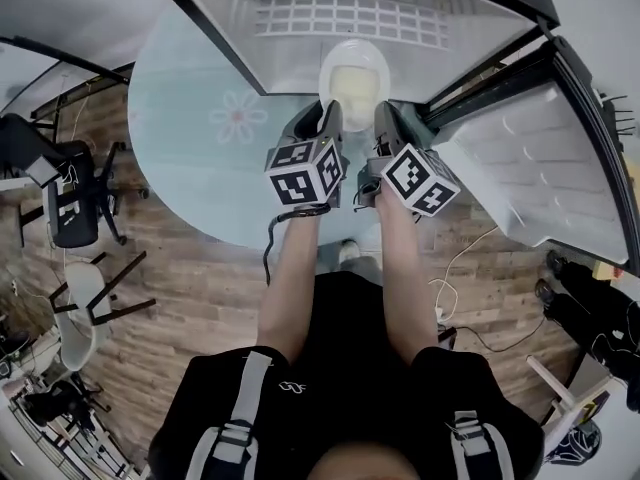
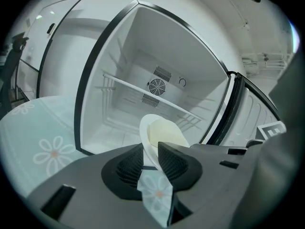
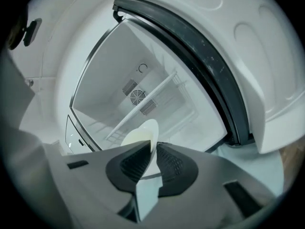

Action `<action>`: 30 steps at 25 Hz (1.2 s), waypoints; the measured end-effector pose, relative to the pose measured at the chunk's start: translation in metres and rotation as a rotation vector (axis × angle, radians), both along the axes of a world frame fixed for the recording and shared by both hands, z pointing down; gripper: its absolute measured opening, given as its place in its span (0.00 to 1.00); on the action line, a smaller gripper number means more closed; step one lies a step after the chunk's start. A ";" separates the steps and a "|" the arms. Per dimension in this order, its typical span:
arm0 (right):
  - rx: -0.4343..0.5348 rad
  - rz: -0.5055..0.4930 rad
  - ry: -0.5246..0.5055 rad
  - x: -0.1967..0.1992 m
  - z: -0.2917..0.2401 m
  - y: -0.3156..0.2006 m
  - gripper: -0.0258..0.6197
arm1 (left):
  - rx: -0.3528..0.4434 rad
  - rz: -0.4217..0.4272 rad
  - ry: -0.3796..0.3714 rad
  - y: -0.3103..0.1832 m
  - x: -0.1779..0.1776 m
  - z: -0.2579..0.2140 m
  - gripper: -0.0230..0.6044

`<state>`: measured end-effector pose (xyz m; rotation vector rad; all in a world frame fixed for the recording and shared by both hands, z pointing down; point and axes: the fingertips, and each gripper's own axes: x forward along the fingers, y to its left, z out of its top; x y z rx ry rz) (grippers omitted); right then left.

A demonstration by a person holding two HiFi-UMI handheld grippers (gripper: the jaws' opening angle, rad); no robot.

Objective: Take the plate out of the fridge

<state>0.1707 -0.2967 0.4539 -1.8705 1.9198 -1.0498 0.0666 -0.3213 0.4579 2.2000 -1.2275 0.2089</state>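
Observation:
A white plate with a cream centre hangs at the front edge of the open fridge, held between both grippers. My left gripper is shut on the plate's left rim, and my right gripper is shut on its right rim. In the left gripper view the plate stands tilted between the ribbed pads of the left gripper. The right gripper view shows the plate nearly edge-on, its rim pinched by the right gripper. The fridge behind it holds nothing but a wire shelf.
The fridge door stands open at the right, its dark seal close to my right gripper. A round table with a pale blue flowered cloth lies under the grippers. Chairs stand at the left, and cables lie on the wooden floor.

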 end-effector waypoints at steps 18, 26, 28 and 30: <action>0.080 -0.097 0.006 -0.033 -0.038 0.097 0.10 | 0.075 -0.087 0.005 0.111 -0.033 -0.038 0.18; 0.108 -0.140 -0.016 -0.052 -0.048 0.124 0.10 | 0.110 -0.140 0.004 0.142 -0.053 -0.053 0.17; 0.121 -0.145 -0.015 -0.055 -0.055 0.130 0.10 | 0.120 -0.144 0.006 0.149 -0.056 -0.058 0.17; 0.129 -0.148 -0.015 -0.056 -0.058 0.136 0.10 | 0.126 -0.144 0.008 0.154 -0.057 -0.061 0.17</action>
